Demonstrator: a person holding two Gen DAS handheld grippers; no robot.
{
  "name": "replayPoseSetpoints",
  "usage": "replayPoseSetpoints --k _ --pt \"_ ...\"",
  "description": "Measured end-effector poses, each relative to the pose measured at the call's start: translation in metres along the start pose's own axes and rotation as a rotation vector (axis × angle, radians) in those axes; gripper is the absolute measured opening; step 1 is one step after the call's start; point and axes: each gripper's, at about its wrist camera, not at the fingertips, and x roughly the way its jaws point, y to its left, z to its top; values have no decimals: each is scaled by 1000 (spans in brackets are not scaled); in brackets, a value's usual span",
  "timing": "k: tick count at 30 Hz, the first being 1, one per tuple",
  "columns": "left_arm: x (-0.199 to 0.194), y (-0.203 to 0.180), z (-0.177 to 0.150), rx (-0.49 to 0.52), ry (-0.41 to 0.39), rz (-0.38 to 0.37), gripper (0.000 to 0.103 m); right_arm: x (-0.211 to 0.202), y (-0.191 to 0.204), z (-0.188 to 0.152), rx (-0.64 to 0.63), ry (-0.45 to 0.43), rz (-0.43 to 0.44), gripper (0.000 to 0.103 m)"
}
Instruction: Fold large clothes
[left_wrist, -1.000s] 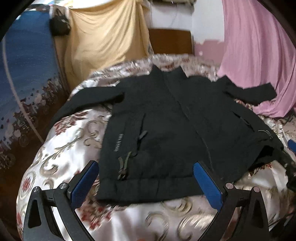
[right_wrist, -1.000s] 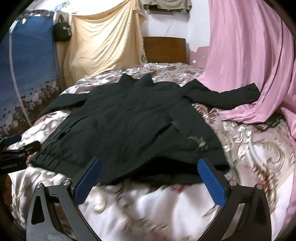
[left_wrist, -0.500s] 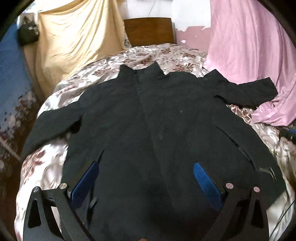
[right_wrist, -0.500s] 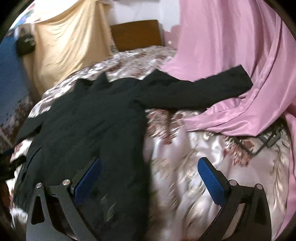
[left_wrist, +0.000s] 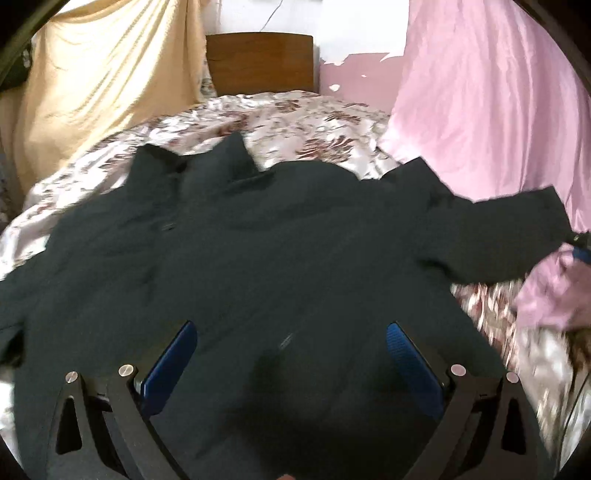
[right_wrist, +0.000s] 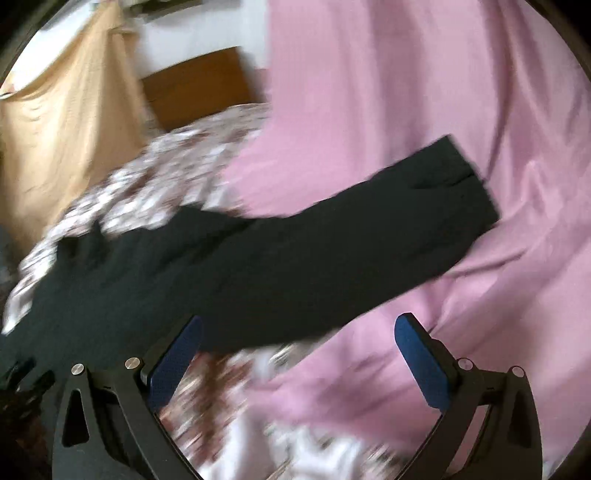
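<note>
- The black jacket (left_wrist: 280, 258) lies spread flat on the bed (left_wrist: 295, 118), front side up, with the collar toward the wooden headboard (left_wrist: 258, 59).
- Its right sleeve (right_wrist: 369, 229) stretches sideways, and the cuff end rests on the pink curtain (right_wrist: 443, 92) that hangs down onto the bed.
- The left gripper (left_wrist: 288, 354) hovers over the middle of the jacket body. Its jaws are wide apart and nothing is between them.
- The right gripper (right_wrist: 299, 350) points toward the sleeve, over its lower edge. Its jaws are also wide apart and hold nothing.
- No fold is made yet, so I judge the task is at its beginning, and the sleeve is probably the first part to fold in.
- The jacket looks thick and rather heavy, but soft. I think it will bend easily and hang down when it is lifted, and it will not keep a sharp fold by itself.
- The cloth looks matte, so it should not slip much between the blue pads (right_wrist: 177, 365).
- The bed cover is shiny satin, so the whole jacket may slide on it when one part is pulled.
- A good place to take hold is the sleeve near the cuff, where the cloth is firmer.
- One risk is to catch the pink curtain together with the cuff, because they touch there.
</note>
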Motion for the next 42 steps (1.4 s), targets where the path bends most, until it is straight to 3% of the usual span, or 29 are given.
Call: replayPoseSetpoints --k 3,7,12,14,17,19,22,25,31,35,38,42 --pt "27 -17 16 6 -6 -15 103 26 -17 18 81 7 -90 102" --pt "61 -30 26 19 26 6 103 57 -36 30 174 18 -136 102" --pt "101 -38 26 29 116 50 103 100 -62 47 299 19 -186 101" --pt "112 -40 23 30 149 56 103 108 -66 51 330 6 -201 95" --pt "121 -39 18 26 180 53 103 115 -67 56 362 -24 -228 67" --pt "127 -37 17 24 201 46 103 113 -63 56 378 -57 -251 40" --pt "131 -35 18 18 222 31 103 103 -57 53 384 -115 -246 19" --pt "128 -31 19 5 224 2 103 93 -43 55 354 -167 -181 6" --pt "103 -5 26 -74 231 -82 103 44 27 74 113 -310 -57 6" --pt "70 27 33 -113 216 -150 103 9 89 80 -20 -374 104 6" --pt "48 61 42 -167 236 -234 103 -1 146 82 -115 -382 225 6" --pt "26 126 49 -293 246 -251 103 -4 231 67 -227 -329 354 6"
